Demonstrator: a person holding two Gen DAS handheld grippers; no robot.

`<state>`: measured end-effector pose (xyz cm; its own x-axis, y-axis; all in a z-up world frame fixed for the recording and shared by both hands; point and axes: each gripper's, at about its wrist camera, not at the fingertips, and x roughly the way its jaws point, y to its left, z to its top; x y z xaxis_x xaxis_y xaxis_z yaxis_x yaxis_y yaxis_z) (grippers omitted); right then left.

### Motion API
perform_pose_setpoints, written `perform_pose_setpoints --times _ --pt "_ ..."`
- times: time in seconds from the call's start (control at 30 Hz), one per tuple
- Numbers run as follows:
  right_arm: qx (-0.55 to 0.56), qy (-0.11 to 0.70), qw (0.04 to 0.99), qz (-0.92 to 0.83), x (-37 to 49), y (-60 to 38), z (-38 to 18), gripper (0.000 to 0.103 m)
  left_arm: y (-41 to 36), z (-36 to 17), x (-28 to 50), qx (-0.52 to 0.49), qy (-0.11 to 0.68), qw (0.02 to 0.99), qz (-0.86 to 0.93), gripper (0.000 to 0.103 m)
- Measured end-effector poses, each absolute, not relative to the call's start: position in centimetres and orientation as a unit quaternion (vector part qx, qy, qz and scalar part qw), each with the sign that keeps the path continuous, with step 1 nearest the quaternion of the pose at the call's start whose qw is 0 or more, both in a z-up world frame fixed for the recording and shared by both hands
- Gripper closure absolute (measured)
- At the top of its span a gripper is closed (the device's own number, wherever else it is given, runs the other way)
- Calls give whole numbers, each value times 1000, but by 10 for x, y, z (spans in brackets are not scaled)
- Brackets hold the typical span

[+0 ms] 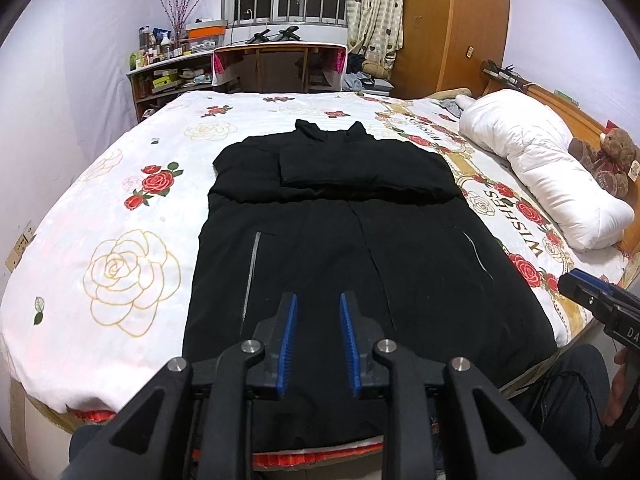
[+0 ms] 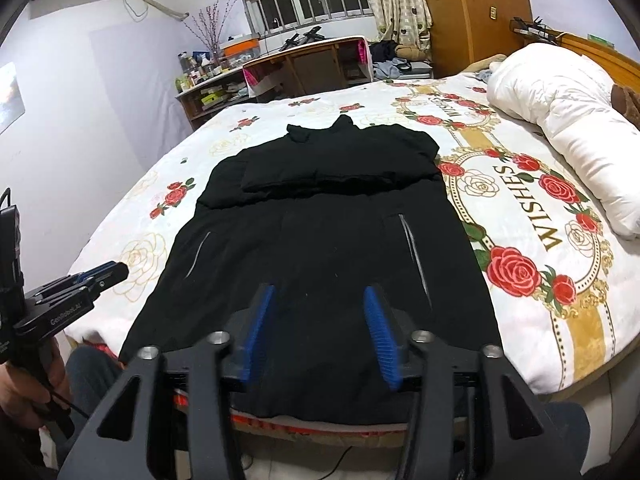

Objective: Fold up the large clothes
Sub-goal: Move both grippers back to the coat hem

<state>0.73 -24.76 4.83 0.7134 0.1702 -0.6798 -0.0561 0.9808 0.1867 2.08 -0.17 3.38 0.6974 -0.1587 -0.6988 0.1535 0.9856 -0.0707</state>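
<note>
Spread across the flowered bed (image 1: 120,208), its hem at the near edge, the black jacket (image 1: 360,248) looks soft, bulky and floppy, best pinched at the hem corners by the empty, parted left gripper (image 1: 318,304) and right gripper (image 2: 320,294).

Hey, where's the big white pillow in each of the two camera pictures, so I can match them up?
Left wrist view: the white pillow lies at the right edge of the bed, past the black coat, next to a brown teddy bear.
Right wrist view: the white pillow fills the upper right, larger and closer to the corner.
Shared landmark: the word WISHES printed on the bedspread, between coat and pillow.
</note>
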Motion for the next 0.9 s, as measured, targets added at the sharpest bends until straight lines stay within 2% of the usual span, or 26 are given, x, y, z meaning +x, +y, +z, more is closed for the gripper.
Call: perform_pose_setpoints --times 0.03,0.13,0.53,0.73,0.9 --pt "76 373 923 61 6 -249 47 41 0 32 19 -4 378 922 -84 75" --pt "78 377 921 56 2 -255 39 41 4 27 15 -5 379 922 -79 70" --pt "89 425 901 18 8 -293 -5 40 34 -14 26 -24 408 911 -51 69" --pt "104 450 887 2 18 -314 -26 39 57 -41 37 -39 436 899 -29 52" --pt "119 468 876 -10 24 -329 -42 34 77 -64 45 -56 464 884 -11 50"
